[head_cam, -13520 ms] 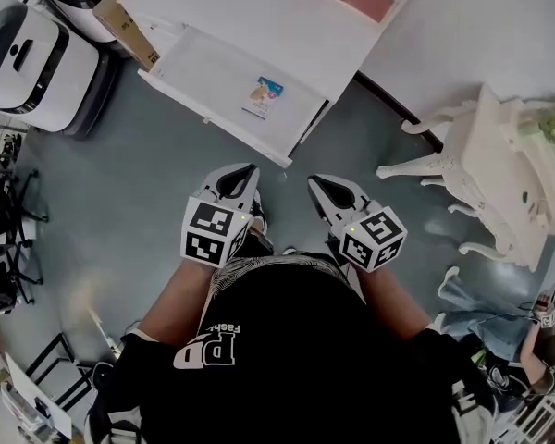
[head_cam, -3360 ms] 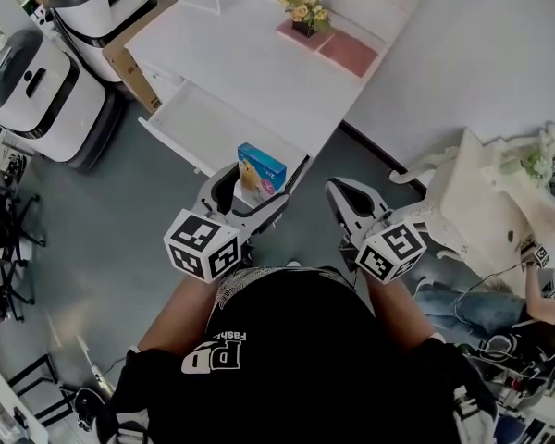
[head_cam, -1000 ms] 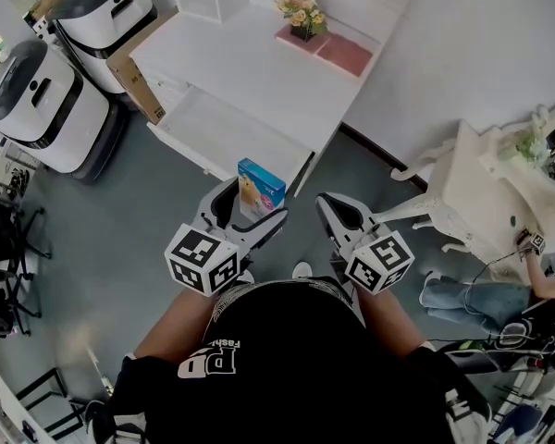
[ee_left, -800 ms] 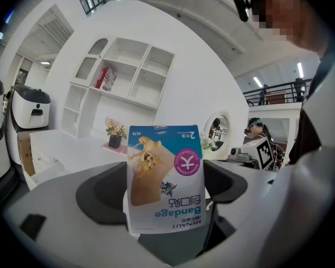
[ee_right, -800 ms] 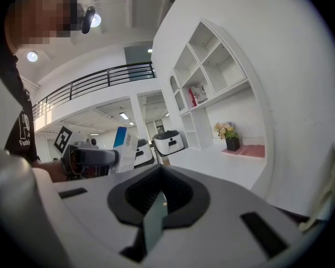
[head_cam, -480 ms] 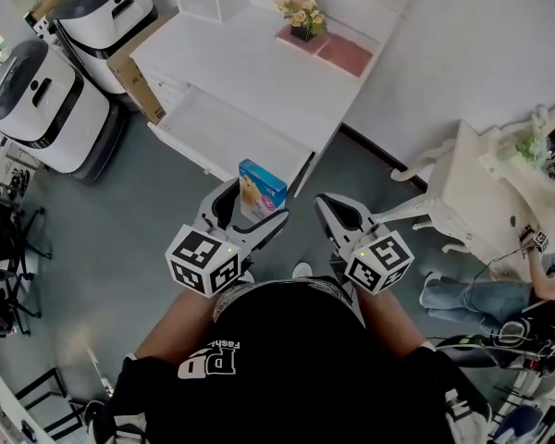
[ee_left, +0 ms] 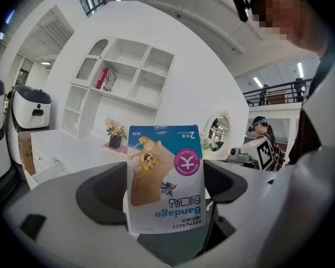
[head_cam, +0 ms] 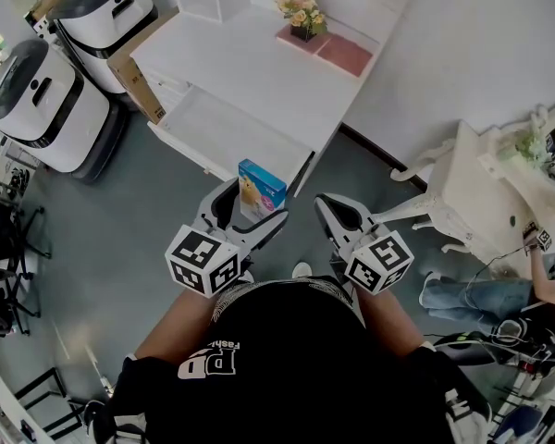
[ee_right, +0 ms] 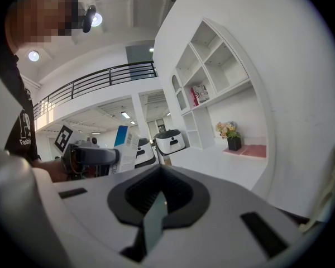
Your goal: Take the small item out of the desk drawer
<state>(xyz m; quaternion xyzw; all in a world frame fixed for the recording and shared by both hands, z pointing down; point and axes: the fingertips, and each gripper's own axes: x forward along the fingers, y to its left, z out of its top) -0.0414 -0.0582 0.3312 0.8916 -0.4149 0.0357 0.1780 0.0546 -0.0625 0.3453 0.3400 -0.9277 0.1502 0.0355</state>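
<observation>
Left gripper (head_cam: 252, 206) is clamping a small bandage box (head_cam: 262, 187), one jaw pressing on each side of the box's lower part. The box is standing upright between the jaws, and its blue top is rising clear above them. In the left gripper view, the box (ee_left: 166, 177) is filling the gap between the jaws, and its print is reading upside down.

The box is sitting out of the drawer (head_cam: 224, 128), which is standing open under the white desk (head_cam: 250, 58). In the head view the box is showing just near of the right end of the drawer front, held above the grey floor (head_cam: 148, 211), touching neither drawer nor desk.

Right gripper (head_cam: 335, 211) is hanging just to the right of the left gripper, apart from it. Its jaws are pressing together, as its own view (ee_right: 156, 205) is showing. In that view the box (ee_right: 124, 141) is showing off to the left, in the other gripper.

A pot of flowers (head_cam: 299, 3) and a pink mat (head_cam: 347, 54) are sitting at the far edge of the desk. Two white bins (head_cam: 37, 100) are standing to the left of the desk. An ornate white table (head_cam: 499, 183) is standing to the right, well apart from both grippers.
</observation>
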